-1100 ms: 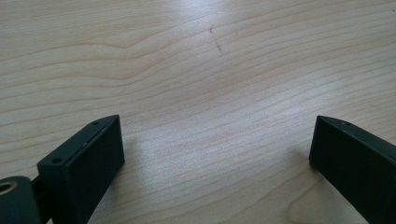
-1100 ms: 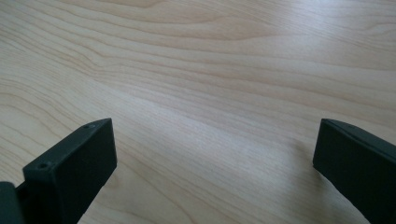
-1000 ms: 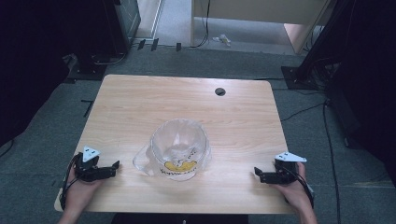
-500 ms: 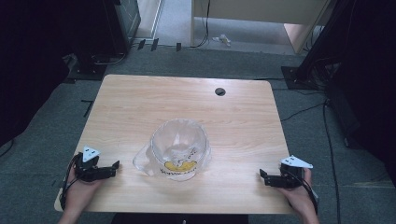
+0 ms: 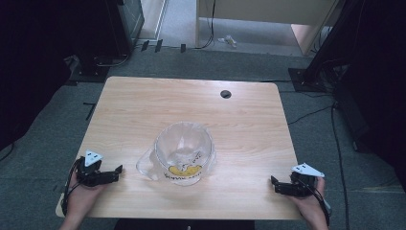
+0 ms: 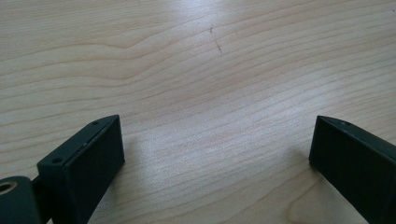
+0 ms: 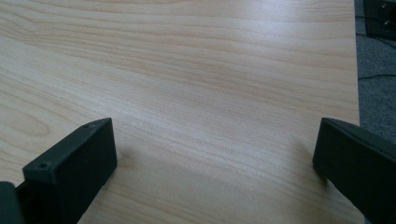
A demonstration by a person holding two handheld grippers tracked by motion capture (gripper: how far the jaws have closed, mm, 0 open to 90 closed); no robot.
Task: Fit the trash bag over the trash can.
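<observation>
A clear glass jug (image 5: 182, 153) with a yellow print on its side stands near the middle of the wooden table (image 5: 143, 110), its spout toward the lower left. My left gripper (image 5: 117, 171) rests at the front left corner, open, jaws pointing right toward the jug. My right gripper (image 5: 274, 184) lies at the front right corner, open, jaws pointing left. In the left gripper view (image 6: 215, 154) the two black jaws stand wide apart over bare wood. The right gripper view (image 7: 215, 158) shows the same, with the table's edge at the right.
A round cable hole (image 5: 225, 94) sits near the table's far edge. Grey carpet (image 5: 316, 115) surrounds the table, with cables, dark stands and furniture legs beyond. Bare wood lies between each gripper and the jug.
My right gripper has slid back and to the right, toward the table's front right corner. The left gripper and the jug have stayed put.
</observation>
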